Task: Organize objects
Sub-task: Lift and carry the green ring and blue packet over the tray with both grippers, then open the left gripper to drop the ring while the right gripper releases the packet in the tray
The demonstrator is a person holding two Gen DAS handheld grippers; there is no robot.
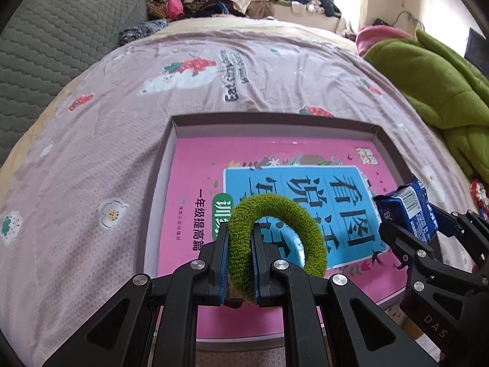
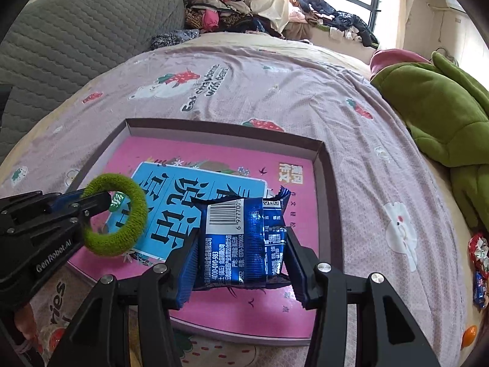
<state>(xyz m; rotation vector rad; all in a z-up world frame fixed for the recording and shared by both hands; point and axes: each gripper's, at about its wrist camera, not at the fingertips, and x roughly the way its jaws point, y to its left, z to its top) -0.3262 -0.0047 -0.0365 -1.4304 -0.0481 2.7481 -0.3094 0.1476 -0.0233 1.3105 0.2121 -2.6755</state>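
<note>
Hovering side by side over the shallow cardboard tray (image 1: 379, 134). Left gripper (image 1: 240, 260) clamps nearly shut on a green terry hair tie (image 1: 308, 229), ring upright, looping ahead and right of the jaws. Right gripper (image 2: 241, 244), about half open, pinches a blue snack packet (image 2: 241, 238), long axis running forward. Pink workbook (image 2: 214, 159) lies directly below both; neither load touches it.

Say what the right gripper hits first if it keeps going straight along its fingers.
Probably the pink book lying in the shallow box; the right gripper, clamped on the blue snack packet, points down at it. Depth is unclear.
</note>
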